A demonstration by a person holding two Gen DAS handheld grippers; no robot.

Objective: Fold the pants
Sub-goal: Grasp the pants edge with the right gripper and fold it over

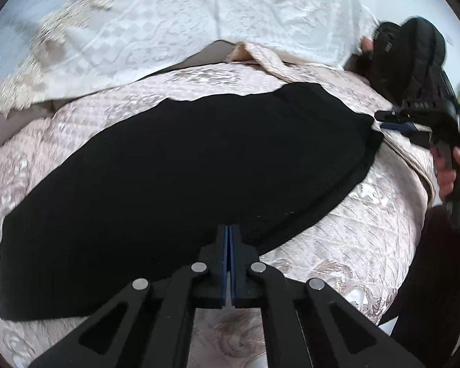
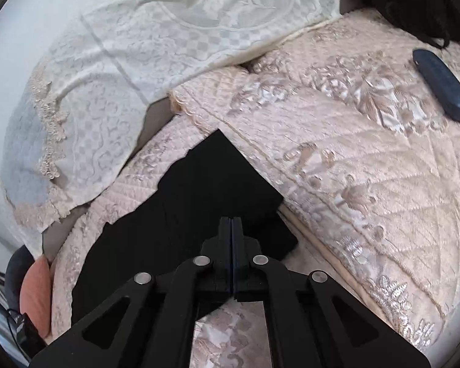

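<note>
Black pants [image 1: 184,168] lie flat and stretched out across a quilted pink bedspread [image 1: 368,245]. My left gripper [image 1: 228,230] is shut, its tips pinching the near long edge of the pants. At the right end of the garment my right gripper [image 1: 386,121] meets the fabric edge, held by a person's hand [image 1: 447,171]. In the right wrist view the right gripper [image 2: 231,220] has its fingers pressed together over the end of the pants [image 2: 199,199], near a corner.
A white lace cloth [image 1: 199,15] covers the far part of the bed. A black backpack [image 1: 414,52] stands at the far right. A dark blue case [image 2: 443,87] lies on the bedspread [image 2: 352,153]. An orange-pink cushion [image 2: 35,294] sits at the lower left.
</note>
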